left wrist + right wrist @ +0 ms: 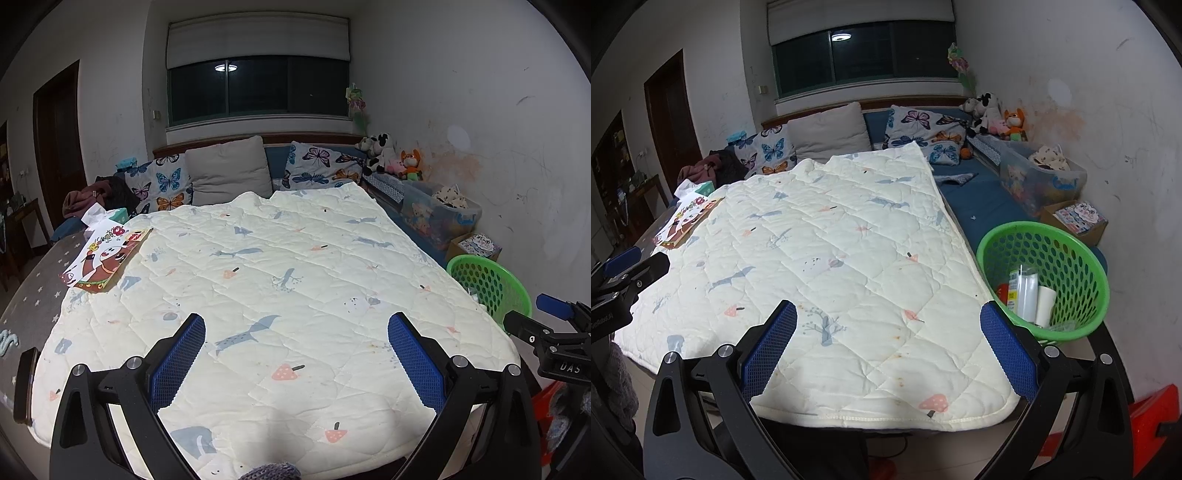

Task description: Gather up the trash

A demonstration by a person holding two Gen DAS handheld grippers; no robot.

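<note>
A green perforated basket (1067,236) stands on the bed at the right edge of the cream quilt (831,240). It holds trash: a clear wrapper (1027,295), a white paper roll (1044,302) and a red scrap. The basket also shows in the left wrist view (487,284). My right gripper (888,347) is open and empty over the quilt's near right corner, its right finger just left of the basket. My left gripper (295,354) is open and empty over the quilt's (277,277) near edge. The right gripper shows in the left wrist view at the far right, with only its top in frame.
A picture book (107,258) and a tissue pack (120,214) lie at the quilt's far left. Pillows (229,170), plush toys (391,158), a clear storage bin (1041,173) and a cardboard box (1078,218) line the back and right wall. A red object (1152,417) sits low right.
</note>
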